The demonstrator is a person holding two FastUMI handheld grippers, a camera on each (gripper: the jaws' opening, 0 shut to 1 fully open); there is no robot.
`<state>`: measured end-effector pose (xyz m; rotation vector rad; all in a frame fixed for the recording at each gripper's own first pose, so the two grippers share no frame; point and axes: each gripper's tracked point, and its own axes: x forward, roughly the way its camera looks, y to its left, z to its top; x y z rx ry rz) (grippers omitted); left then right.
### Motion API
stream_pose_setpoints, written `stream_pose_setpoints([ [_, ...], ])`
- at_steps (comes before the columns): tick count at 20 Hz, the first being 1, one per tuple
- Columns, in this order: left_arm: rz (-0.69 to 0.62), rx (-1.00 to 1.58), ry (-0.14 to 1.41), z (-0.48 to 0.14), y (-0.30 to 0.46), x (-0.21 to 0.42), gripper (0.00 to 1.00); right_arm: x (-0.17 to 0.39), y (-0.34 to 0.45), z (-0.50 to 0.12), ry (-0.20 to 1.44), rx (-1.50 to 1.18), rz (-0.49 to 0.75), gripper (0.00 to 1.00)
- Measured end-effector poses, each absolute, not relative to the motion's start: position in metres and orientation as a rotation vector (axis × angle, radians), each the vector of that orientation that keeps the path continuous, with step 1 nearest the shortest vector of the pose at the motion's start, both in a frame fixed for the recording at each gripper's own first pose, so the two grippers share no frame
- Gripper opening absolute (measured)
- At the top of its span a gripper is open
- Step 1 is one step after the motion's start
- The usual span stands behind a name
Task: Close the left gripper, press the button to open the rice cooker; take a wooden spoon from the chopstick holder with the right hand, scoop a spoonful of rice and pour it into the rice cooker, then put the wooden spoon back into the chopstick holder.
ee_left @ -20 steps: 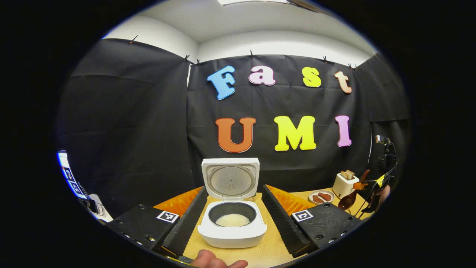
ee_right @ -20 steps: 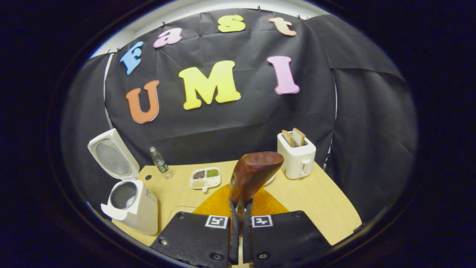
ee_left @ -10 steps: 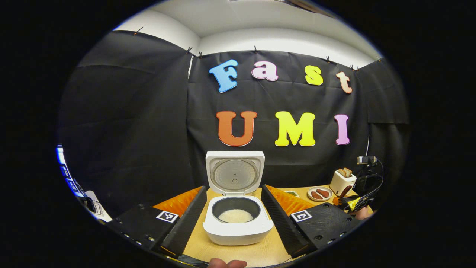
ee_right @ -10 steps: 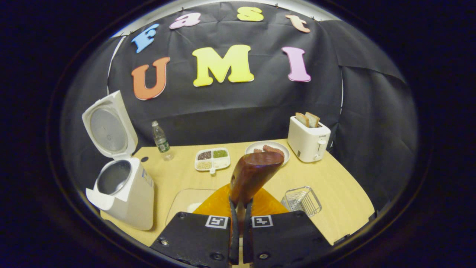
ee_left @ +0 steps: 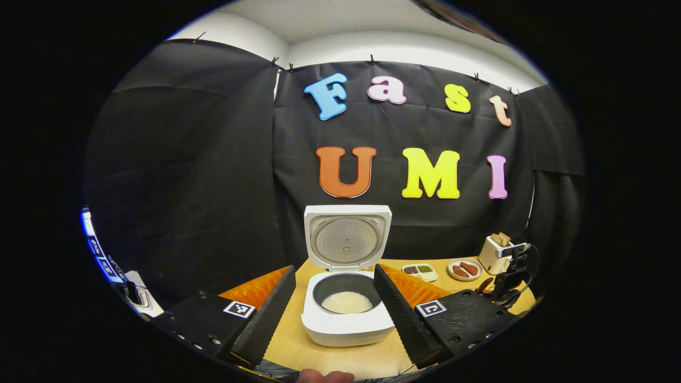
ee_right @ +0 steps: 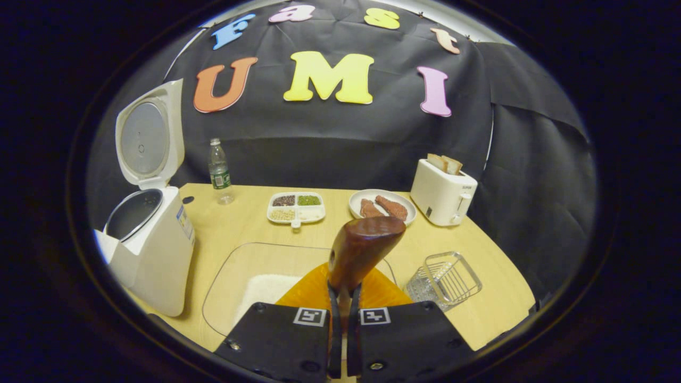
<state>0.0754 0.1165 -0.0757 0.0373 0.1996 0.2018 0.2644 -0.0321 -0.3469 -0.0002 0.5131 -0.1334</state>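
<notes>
Right gripper (ee_right: 340, 314) clamps the wooden spoon (ee_right: 362, 250) (left gripper (ee_left: 335, 308) wide open, empty); a tilt could miss the wire chopstick holder (ee_right: 444, 279).

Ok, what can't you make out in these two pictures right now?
- Spoon handle, right gripper view: hidden between the right tool's fingers.
- Spoon bowl's inside: turned away, so whether it carries rice is unknown.
- Rice tray, near edge: covered by the tool.
- Cooker button, left gripper view: too small.
- Compartment dish contents: too small to identify.
</notes>
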Motion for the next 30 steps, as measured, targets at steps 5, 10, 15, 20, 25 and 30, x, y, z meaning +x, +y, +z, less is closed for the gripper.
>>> stream_pose_setpoints([
  [5,0.206,0.038,0.217,-0.080,0.117,0.069,0.94,0.259,0.008,-0.352,0.548,0.227,-0.044,0.10],
  [10,0.214,0.031,0.227,-0.081,0.110,0.067,0.94,0.257,0.026,-0.352,0.650,0.606,-0.009,0.10],
  [15,0.218,0.026,0.221,-0.079,0.101,0.061,0.94,0.253,-0.003,-0.369,0.705,0.919,-0.074,0.10],
  [20,0.211,0.039,0.230,-0.077,0.083,0.060,0.94,0.246,-0.019,-0.370,0.715,1.155,-0.083,0.10],
  [25,0.194,0.056,0.216,-0.071,0.060,0.064,0.94,0.250,-0.047,-0.346,0.653,1.277,-0.057,0.10],
  [30,0.189,0.049,0.185,-0.062,0.042,0.065,0.94,0.250,-0.071,-0.303,0.577,1.474,-0.013,0.09],
])
